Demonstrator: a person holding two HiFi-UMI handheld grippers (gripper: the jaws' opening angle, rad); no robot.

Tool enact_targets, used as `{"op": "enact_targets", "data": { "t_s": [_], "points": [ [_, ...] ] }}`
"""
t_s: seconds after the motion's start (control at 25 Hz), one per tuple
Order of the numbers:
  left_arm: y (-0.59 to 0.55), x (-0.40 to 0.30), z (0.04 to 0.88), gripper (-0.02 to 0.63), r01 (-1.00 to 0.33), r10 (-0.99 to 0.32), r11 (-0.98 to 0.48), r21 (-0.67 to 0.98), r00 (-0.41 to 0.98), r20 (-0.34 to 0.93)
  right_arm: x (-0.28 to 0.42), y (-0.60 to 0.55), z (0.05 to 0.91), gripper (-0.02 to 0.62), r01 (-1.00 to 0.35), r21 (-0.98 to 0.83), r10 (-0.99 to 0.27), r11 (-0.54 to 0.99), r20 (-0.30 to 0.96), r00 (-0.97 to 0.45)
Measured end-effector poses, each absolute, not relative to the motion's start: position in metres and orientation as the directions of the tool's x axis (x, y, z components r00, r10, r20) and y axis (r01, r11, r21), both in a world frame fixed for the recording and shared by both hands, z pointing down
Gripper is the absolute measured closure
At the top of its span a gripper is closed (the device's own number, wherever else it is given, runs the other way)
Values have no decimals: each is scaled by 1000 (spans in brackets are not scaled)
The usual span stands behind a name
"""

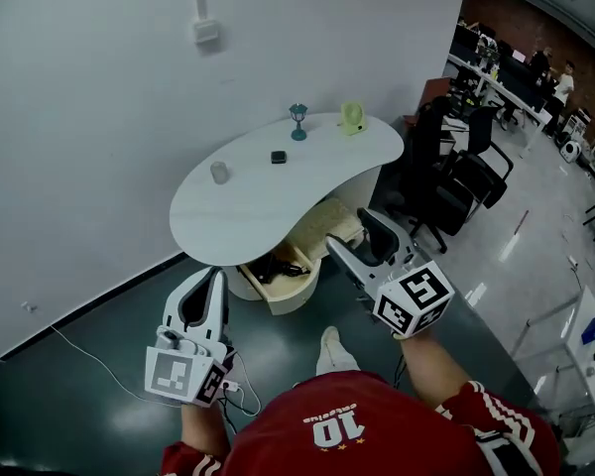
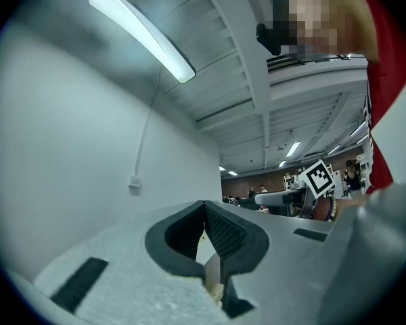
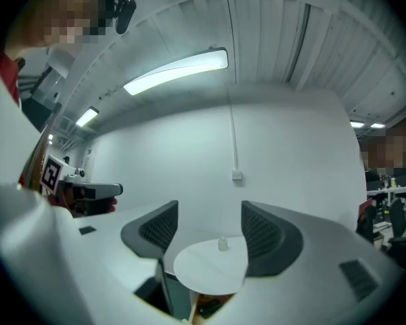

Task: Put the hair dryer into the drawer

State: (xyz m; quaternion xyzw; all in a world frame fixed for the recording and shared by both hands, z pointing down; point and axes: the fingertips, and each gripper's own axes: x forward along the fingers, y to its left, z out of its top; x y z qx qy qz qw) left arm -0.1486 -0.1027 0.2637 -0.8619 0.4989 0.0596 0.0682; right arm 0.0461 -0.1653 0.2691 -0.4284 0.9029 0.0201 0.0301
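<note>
The black hair dryer [image 1: 270, 268] lies inside the open cream drawer [image 1: 299, 294] under the white curved table [image 1: 248, 206]. My left gripper [image 1: 217, 278] hovers in front of the drawer, to its left, above the floor. Its jaws meet at the tips with nothing between them [image 2: 204, 212]. My right gripper [image 1: 352, 232] is held to the right of the drawer and stands open and empty. In the right gripper view [image 3: 210, 229] the table [image 3: 210, 268] shows between the jaws, with the drawer [image 3: 208, 307] below it.
On the table stand a small grey cup [image 1: 219, 173], a black object [image 1: 278, 157], a teal lamp [image 1: 298, 120] and a yellow-green item [image 1: 352, 117]. Black office chairs [image 1: 456, 172] stand to the right. A cable [image 1: 89, 360] runs over the floor at the left.
</note>
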Motion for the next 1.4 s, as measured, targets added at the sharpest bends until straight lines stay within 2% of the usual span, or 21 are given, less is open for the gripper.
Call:
{"op": "enact_targets", "data": {
  "t_s": [0.36, 0.72, 0.96, 1.4],
  "points": [
    [-114, -149, 233, 603, -856, -828, -505, -114, 517, -216, 66, -176, 254, 346, -831, 5, -828, 556, -81, -554],
    [-113, -151, 230, 603, -858, -827, -495, -139, 514, -228, 64, -165, 242, 458, -832, 47, -826, 553, -102, -555],
    [-120, -156, 250, 603, -869, -846, -488, -84, 495, -200, 62, -158, 237, 554, -847, 49, -835, 529, -153, -529],
    [-110, -156, 263, 603, -874, -856, -486, -26, 482, -186, 62, -149, 245, 587, -852, 27, -842, 523, -134, -522]
  ]
}}
